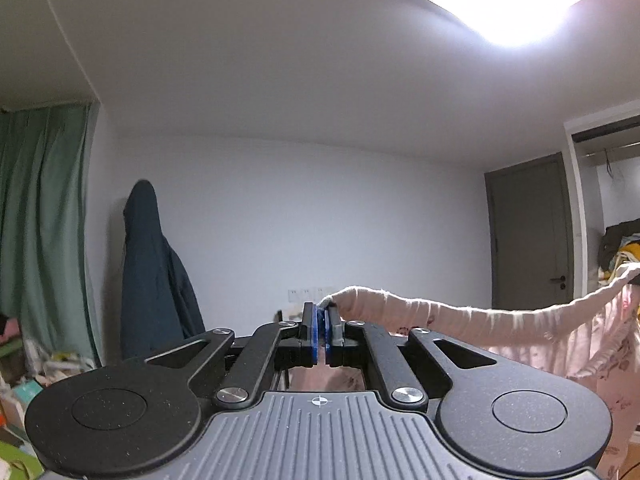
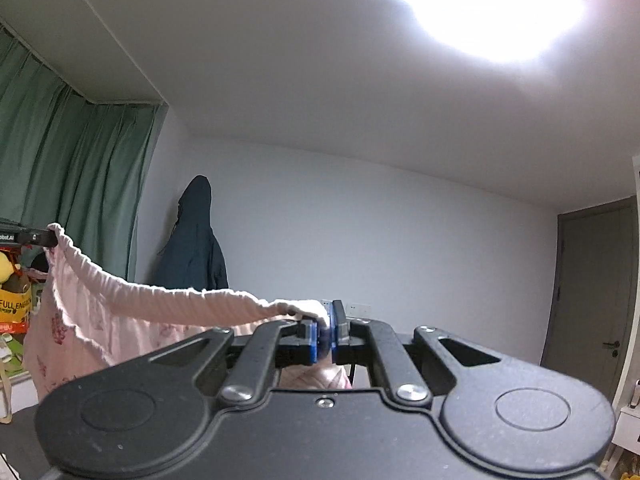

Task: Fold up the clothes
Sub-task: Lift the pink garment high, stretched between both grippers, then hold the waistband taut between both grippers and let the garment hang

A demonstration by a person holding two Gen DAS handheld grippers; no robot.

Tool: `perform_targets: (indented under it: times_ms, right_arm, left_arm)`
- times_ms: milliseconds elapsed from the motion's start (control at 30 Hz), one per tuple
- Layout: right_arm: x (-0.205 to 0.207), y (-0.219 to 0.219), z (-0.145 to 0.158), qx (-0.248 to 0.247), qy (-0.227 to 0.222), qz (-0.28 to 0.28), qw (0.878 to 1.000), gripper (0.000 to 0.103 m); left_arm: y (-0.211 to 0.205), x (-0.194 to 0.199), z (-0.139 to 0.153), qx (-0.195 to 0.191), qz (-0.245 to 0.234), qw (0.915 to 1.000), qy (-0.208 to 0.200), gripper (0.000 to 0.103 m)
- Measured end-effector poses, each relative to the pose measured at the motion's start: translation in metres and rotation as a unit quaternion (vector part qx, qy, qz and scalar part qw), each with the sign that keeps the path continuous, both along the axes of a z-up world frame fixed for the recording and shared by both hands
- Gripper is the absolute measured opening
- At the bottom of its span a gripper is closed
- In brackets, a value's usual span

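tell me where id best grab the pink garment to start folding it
By the ribbed edge band, at its two ends. That is where the left gripper and right gripper already pinch the pink garment, jaws shut on it. The band stretches taut between them and the printed body hangs free below, so coming in from either side along the band keeps the cloth spread flat.

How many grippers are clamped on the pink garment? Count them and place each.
2. The left gripper pinches one end of the pink garment's stretched top edge; the right gripper pinches the other end. The cloth hangs below. No other grip shows.
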State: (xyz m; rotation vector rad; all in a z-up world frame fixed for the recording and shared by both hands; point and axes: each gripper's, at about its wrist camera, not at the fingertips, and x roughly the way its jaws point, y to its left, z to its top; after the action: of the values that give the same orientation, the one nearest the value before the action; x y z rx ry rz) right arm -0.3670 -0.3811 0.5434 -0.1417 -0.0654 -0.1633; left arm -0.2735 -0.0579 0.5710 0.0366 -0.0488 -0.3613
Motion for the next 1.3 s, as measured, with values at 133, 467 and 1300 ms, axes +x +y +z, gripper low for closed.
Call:
perform_targets:
  times_ms: [133,467,1300]
  right_arm:
    - [0.002,-0.003,-0.011,0.035,0.014,0.031,0.999,0.006]
    - [0.006,0.027,-0.029,0.043,-0.005,0.122,0.992,0.006]
    - [0.104,0.006,-0.034,0.124,0.041,0.124,0.984,0.006]
  left_arm:
    - [-0.005,0.012,-0.008,0.019,0.006,0.9998,0.006,0.003]
    - [0.004,0.058,0.007,0.011,0.084,0.9959,0.031,0.003]
    - [-0.015,0.114,0.052,0.033,0.150,0.9882,0.002,0.003]
